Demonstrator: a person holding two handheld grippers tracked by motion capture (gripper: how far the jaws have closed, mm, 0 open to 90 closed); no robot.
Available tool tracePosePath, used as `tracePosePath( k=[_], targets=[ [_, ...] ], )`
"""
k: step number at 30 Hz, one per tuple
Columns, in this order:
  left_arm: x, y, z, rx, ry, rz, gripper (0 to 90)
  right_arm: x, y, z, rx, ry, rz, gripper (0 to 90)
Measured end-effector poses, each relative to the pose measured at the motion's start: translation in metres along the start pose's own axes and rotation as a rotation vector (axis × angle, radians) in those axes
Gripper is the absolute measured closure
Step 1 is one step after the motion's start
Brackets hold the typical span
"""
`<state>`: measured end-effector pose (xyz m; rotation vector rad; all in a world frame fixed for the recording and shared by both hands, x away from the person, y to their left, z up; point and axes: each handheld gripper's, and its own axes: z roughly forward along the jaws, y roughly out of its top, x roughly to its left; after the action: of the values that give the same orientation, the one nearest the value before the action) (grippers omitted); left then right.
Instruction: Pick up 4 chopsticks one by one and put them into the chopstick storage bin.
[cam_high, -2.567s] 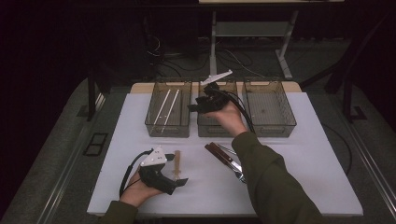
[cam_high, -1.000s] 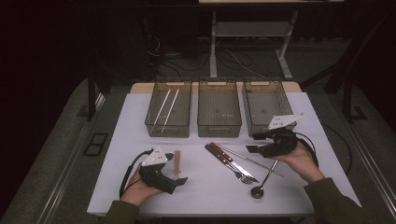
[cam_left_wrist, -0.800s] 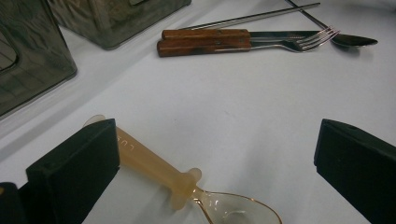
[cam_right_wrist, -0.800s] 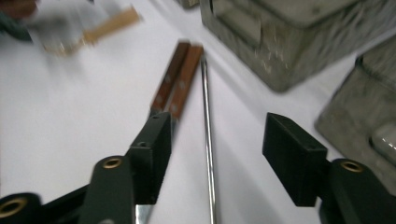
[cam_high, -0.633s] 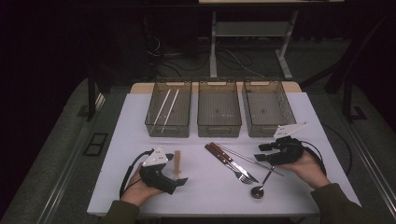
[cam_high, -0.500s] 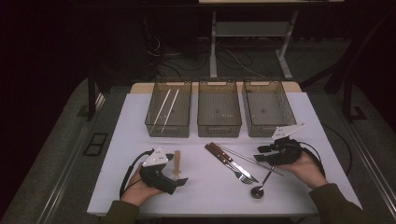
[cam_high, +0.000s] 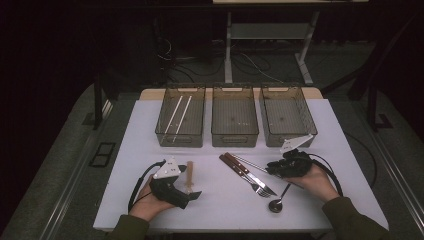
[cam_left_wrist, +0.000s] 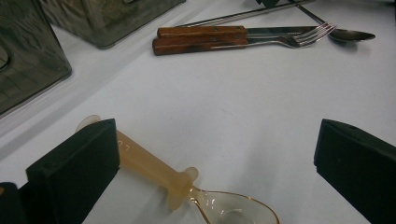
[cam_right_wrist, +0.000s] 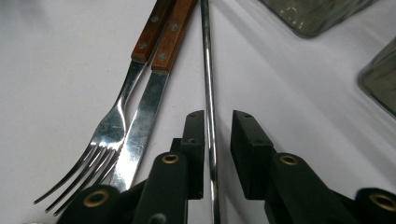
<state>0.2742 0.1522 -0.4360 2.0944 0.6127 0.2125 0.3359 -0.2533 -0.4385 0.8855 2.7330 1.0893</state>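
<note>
My right gripper (cam_high: 272, 168) lies low over the cutlery at the table's right. In the right gripper view its jaws have just been closing around a thin steel rod (cam_right_wrist: 208, 70). The rod lies against one pad with a gap to the other. Beside the rod lie a wood-handled fork (cam_right_wrist: 112, 126) and knife (cam_right_wrist: 144, 116). A metal spoon (cam_high: 276, 203) rests near the front edge. My left gripper (cam_high: 192, 195) rests at the front left, open wide. An amber-handled clear spoon (cam_left_wrist: 154, 168) lies between its jaws, untouched.
Three clear bins stand in a row at the back: the left bin (cam_high: 162, 134) holds two white sticks, the middle bin (cam_high: 235, 135) and right bin (cam_high: 305, 130) look almost bare. The white table top (cam_high: 220, 210) ends close in front of both hands.
The right hand came from the middle bin to the table's right side, then sank onto the cutlery, and its jaws narrowed around the steel rod. The left hand has stayed put.
</note>
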Motion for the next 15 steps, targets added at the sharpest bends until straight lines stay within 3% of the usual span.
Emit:
tracePosePath(
  k=[15],
  targets=[
    [-0.0003,-0.0003,0.0008,0.008,-0.002,0.005,0.0,0.0049,-0.0001,0.0106,0.016,-0.014,-0.049,81.8]
  ],
)
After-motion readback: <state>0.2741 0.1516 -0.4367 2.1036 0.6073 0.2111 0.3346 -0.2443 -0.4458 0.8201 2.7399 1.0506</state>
